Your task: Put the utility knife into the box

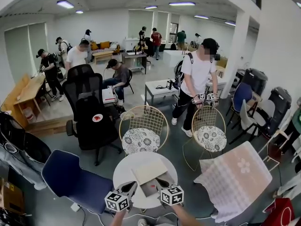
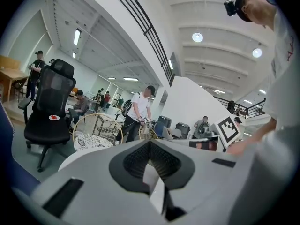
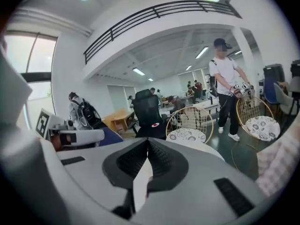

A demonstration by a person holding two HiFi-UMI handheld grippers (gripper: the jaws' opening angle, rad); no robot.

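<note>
Both tools are empty: L gripper (image 1: 133, 186) and R gripper (image 1: 160, 181) have jaws closed on nothing. The box (image 1: 149, 170) sits on the round table (image 1: 123, 171), at 12 o'clock just past the tips. We can't spot the utility knife, so it's prob. inside already. The grey patch (image 1: 149, 189) btw the tips is too small to ID.

grey left gripper (image 2: 150, 142) and right gripper (image 3: 148, 142), black-and-white marker cubes (image 1: 117, 201)

Wire chairs (image 1: 140, 139), grey floor (image 1: 176, 140) (strip lights (image 1: 182, 4))
</note>
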